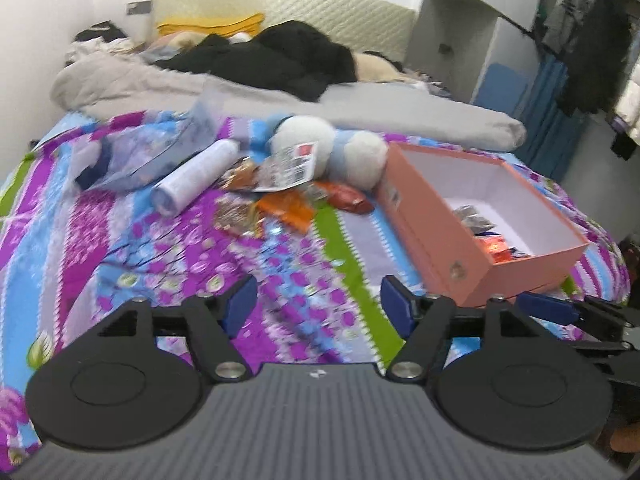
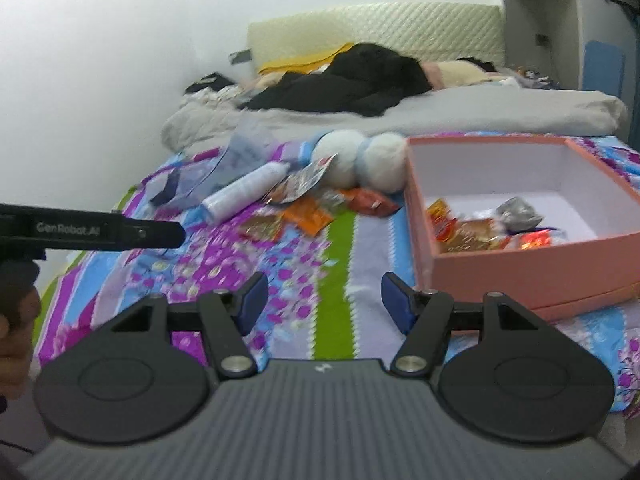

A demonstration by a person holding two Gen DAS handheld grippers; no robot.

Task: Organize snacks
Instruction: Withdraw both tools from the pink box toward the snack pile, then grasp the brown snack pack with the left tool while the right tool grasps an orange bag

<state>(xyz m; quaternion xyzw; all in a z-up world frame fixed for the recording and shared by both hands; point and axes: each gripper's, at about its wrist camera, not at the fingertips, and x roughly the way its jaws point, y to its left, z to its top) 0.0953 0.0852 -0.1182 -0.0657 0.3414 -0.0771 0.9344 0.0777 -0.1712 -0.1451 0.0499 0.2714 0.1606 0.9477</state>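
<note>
Loose snack packets [image 1: 288, 206] [image 2: 308, 212] lie in a pile on the patterned bedspread, orange and reddish wrappers among them. A pink open box [image 1: 440, 224] [image 2: 520, 276] sits to their right and holds several snack packets [image 1: 492, 240] [image 2: 480, 232]. My left gripper [image 1: 318, 306] is open and empty, low over the bedspread in front of the pile. My right gripper [image 2: 324, 302] is open and empty, just left of the box's near corner. The left gripper's body [image 2: 100, 232] shows at the left of the right wrist view.
A white bottle [image 1: 196, 176] [image 2: 248, 190] and a clear plastic bag [image 1: 152, 148] lie left of the pile. A white and blue plush toy [image 1: 332, 148] [image 2: 360, 162] sits behind it. A grey duvet [image 1: 360, 108] and black clothes [image 1: 280, 60] fill the far bed.
</note>
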